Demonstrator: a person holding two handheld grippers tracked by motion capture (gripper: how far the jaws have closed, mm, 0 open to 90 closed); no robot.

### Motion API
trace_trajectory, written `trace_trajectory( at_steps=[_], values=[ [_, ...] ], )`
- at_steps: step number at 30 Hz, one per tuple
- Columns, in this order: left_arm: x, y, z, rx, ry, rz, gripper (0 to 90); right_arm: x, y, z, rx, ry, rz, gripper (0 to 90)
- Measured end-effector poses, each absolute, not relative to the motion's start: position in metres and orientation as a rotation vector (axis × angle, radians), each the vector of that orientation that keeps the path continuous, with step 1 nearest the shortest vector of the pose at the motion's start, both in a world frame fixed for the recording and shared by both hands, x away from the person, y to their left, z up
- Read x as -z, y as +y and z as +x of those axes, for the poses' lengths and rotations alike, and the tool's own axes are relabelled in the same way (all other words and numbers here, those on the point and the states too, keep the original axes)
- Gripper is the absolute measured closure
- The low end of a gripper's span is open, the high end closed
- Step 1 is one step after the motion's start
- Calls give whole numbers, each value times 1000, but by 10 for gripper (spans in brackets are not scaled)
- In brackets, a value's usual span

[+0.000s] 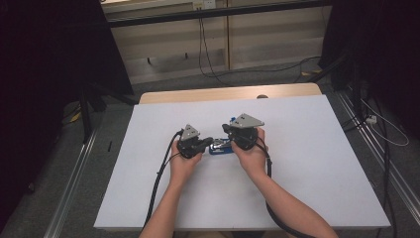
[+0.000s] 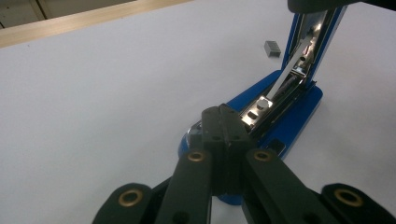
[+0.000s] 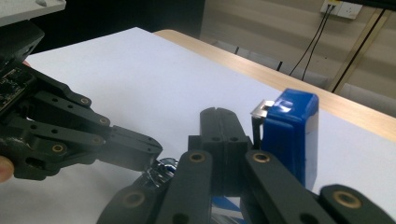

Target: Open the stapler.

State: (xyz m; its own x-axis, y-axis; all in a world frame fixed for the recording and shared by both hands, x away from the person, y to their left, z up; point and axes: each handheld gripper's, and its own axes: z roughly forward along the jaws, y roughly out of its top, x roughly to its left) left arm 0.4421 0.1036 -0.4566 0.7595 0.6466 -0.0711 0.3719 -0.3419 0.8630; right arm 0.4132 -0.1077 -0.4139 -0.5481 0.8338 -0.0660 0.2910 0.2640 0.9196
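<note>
One blue stapler (image 1: 221, 147), one loose staple block (image 2: 272, 47) and two hand-held grippers sit on the white counter (image 1: 307, 163). The stapler lies between the left hand-held gripper (image 1: 207, 142) and right hand-held gripper (image 1: 232, 139), long axis running left-right, lid hinged upright. Both jaw pairs are pressed together, pinching nothing

stapler (image 2: 285, 112): 1 | staple strip (image 2: 272, 47): 1 | claws: 2 | table (image 1: 317, 163): 1
</note>
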Motion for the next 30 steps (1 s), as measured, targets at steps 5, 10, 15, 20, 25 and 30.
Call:
trace_trajectory(
  at_steps=[5,10,15,20,25,30],
  values=[
    [456,102,441,-362,768,1976,900,412,-116,411,-1261,1962,1029,900],
    [456,102,441,-362,767,1979,900,411,-123,409,-1249,1949,1045,900],
    [456,102,441,-362,766,1980,900,411,-133,407,-1234,1924,1068,900],
    [456,102,440,-364,769,1982,900,412,-144,407,-1220,1918,1082,900],
    [456,103,441,-355,772,1979,900,415,-159,408,-1218,1897,1119,900],
    [455,102,441,-364,768,1984,900,414,-162,408,-1214,1902,1095,900]
  ],
)
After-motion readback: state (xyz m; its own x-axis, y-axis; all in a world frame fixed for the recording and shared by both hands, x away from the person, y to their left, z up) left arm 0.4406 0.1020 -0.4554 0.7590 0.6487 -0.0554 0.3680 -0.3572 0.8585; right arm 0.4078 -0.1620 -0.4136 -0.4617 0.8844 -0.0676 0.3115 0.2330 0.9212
